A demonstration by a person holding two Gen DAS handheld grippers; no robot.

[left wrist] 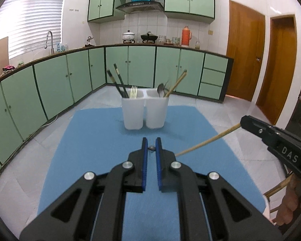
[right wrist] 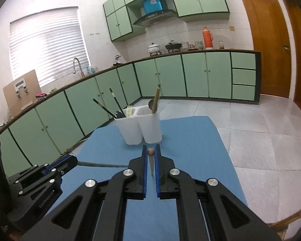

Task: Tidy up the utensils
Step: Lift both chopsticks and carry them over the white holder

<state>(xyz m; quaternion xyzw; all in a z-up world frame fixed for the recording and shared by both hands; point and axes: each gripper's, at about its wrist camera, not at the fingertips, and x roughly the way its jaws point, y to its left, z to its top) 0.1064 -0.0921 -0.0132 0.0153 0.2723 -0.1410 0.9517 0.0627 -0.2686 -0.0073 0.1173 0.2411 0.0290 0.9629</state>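
A white two-compartment holder (left wrist: 133, 112) (right wrist: 130, 130) stands on the blue mat (left wrist: 94, 140) (right wrist: 190, 140). Its left cup holds black chopsticks (left wrist: 118, 82) and a pale fork (left wrist: 133, 92). Its right cup holds a metal spoon (left wrist: 160, 90) and wooden chopsticks (left wrist: 177, 82). My left gripper (left wrist: 151, 140) (right wrist: 75, 159) is shut on a thin grey metal utensil (right wrist: 102, 163), seen end-on in the left wrist view. My right gripper (right wrist: 151, 147) (left wrist: 241, 123) is shut on a wooden chopstick (left wrist: 206, 140) (right wrist: 150, 152). Both grippers hover above the mat, short of the holder.
The mat lies on a pale table with a wooden rim (right wrist: 291, 217). A person's hand (left wrist: 287, 206) holds the right gripper at lower right. Green floor cabinets (left wrist: 50, 84) and a tiled floor (right wrist: 260, 124) lie beyond the table.
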